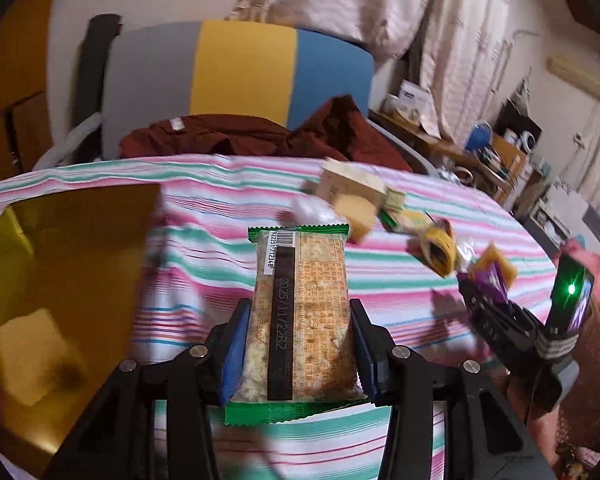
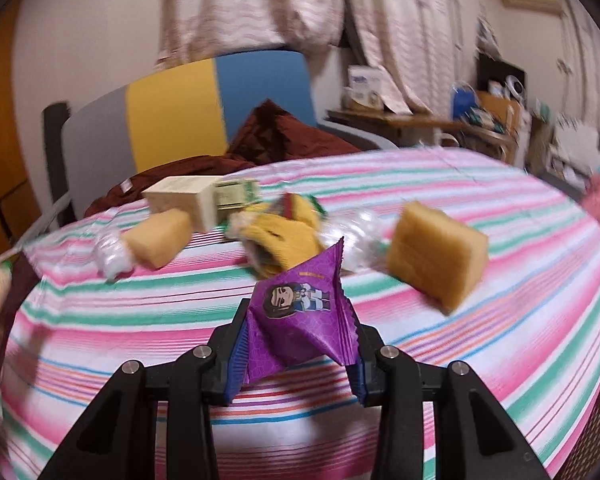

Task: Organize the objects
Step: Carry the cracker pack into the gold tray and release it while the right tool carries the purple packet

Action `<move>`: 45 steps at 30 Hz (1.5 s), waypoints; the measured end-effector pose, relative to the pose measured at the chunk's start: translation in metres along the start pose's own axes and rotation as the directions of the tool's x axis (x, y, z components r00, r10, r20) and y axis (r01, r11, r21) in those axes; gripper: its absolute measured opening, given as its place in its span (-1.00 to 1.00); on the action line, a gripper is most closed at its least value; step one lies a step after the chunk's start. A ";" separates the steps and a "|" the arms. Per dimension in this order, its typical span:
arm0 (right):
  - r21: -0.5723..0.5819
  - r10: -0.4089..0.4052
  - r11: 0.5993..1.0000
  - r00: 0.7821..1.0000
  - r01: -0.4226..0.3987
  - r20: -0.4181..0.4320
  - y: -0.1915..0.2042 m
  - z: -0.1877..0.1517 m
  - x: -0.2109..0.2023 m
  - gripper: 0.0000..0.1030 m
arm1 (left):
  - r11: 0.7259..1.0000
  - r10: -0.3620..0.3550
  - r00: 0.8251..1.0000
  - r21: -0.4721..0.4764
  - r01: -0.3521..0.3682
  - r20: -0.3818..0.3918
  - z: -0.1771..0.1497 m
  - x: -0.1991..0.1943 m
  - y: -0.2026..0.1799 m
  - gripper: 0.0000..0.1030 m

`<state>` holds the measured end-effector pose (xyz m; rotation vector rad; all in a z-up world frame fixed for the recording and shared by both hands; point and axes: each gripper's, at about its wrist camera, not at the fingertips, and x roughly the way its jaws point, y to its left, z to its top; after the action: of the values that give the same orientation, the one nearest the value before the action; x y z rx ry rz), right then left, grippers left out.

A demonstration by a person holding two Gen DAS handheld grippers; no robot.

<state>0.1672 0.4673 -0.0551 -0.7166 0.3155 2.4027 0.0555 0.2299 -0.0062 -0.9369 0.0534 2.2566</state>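
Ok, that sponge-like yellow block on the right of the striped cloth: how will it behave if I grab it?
The yellow block looks porous like cake or sponge, so probably light and squashy under the fingers. Its flat faces suggest it won't roll. It seems to lean on an edge, so a push may tip it.

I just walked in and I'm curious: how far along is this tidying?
Early on. One pale sponge-like block already lies in the gold tray. In hand: the left gripper grips a green-edged cracker packet, the right gripper a purple snack packet. Left on the striped tablecloth: a wooden box, yellow wrappers, more blocks.
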 end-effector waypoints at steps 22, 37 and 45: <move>-0.102 0.062 0.993 0.998 -0.064 -0.026 0.043 0.001 -0.016 -0.21 | 0.901 0.337 0.940 -0.270 -0.339 -0.055 0.015 -0.049 0.224 -0.08; -0.127 0.351 0.926 0.935 -0.356 -0.058 0.132 0.011 -0.060 -0.21 | 0.852 0.378 0.914 -0.329 -0.407 -0.151 -0.005 -0.042 0.271 0.30; -0.184 0.504 0.833 0.853 -0.521 -0.135 0.190 0.006 -0.080 -0.21 | 0.818 0.428 0.904 -0.424 -0.389 -0.004 -0.017 -0.083 0.260 1.00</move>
<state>0.1021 0.2805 0.0046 -0.9225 0.3153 2.9597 -0.0495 -0.0222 -0.0205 -1.1227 -0.3120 2.7797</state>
